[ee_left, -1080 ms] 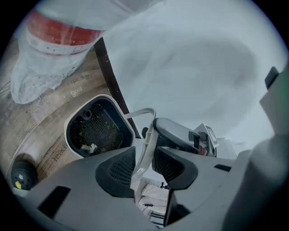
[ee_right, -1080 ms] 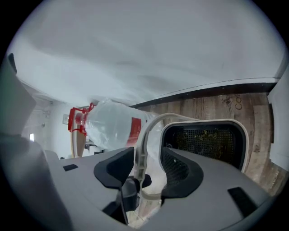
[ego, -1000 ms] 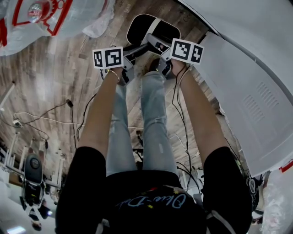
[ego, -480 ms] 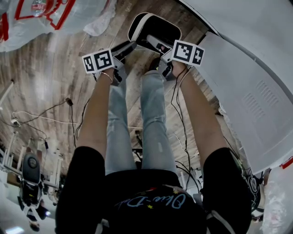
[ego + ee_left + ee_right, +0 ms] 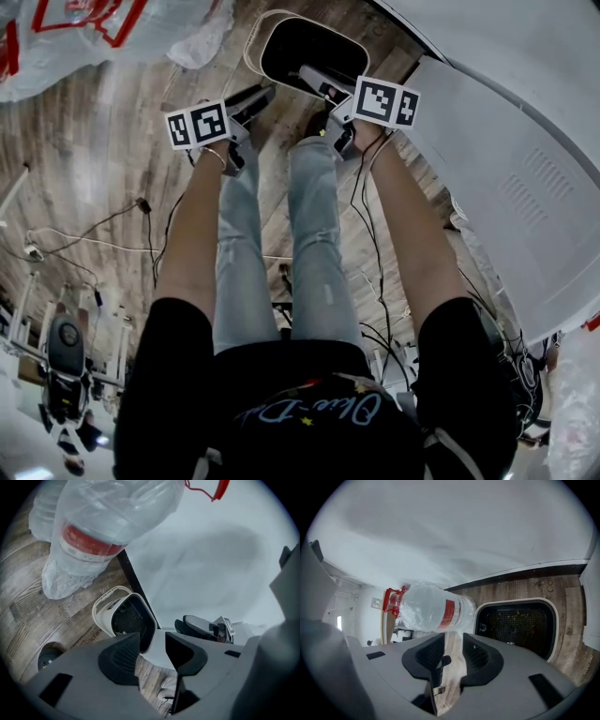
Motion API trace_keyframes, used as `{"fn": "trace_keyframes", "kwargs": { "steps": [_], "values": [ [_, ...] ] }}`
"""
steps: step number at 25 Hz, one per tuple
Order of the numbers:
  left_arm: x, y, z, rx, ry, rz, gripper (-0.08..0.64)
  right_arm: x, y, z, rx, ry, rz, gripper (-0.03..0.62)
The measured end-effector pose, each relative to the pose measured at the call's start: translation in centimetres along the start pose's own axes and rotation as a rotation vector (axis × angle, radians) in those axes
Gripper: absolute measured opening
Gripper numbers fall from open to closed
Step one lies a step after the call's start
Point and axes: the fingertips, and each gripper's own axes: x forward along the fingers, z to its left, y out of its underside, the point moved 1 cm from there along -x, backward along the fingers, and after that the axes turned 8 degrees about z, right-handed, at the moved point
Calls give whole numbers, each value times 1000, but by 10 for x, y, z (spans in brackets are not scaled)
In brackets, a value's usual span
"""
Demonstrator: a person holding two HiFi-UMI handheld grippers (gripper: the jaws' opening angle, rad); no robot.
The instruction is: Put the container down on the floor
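Note:
The container [image 5: 309, 52], white outside with a black mesh inside, rests on the wooden floor with its open side turned toward me. It also shows in the left gripper view [image 5: 124, 620] and the right gripper view [image 5: 518, 625]. My left gripper [image 5: 251, 98] is just left of its rim and apart from it. Its jaws [image 5: 152, 644] are open after opening wider, and hold nothing. My right gripper [image 5: 319, 84] hovers at the near rim. Its jaws [image 5: 453, 646] have just been closing but still show a gap, with only floor behind it.
A large clear water bottle [image 5: 84, 28] with red print lies on the floor at the upper left, close behind the container [image 5: 431, 609]. A big white casing [image 5: 525, 169] fills the right side. Cables [image 5: 94, 244] trail over the floor by the person's legs [image 5: 319, 234].
The left gripper has drawn away to the left from the container's rim. The container now shows its whole dark opening, free of both grippers. The right gripper has barely moved.

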Motion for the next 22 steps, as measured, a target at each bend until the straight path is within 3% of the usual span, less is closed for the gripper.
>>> {"fn": "trace_keyframes", "kwargs": {
  "steps": [2, 3, 7, 11, 15, 22],
  "values": [
    [-1, 3, -4, 5, 9, 10, 148, -4, 2, 3, -24, 7, -8, 35],
    [-3, 4, -6, 11, 11, 11, 130, -7, 3, 6, -38, 6, -12, 18],
    [-24, 18, -17, 55, 8, -37, 53, -16, 28, 22, -26, -21, -11, 0],
    [-42, 17, -35, 113, 24, -94, 25, -28, 40, 36, -28, -23, -36, 0],
    [-56, 21, -59, 171, 53, -94, 14, -50, 40, 52, -55, -13, -98, 0],
    [-110, 12, -125, 420, 52, -192, 11, -89, 40, 110, -135, -27, -210, 0]
  ]
}}
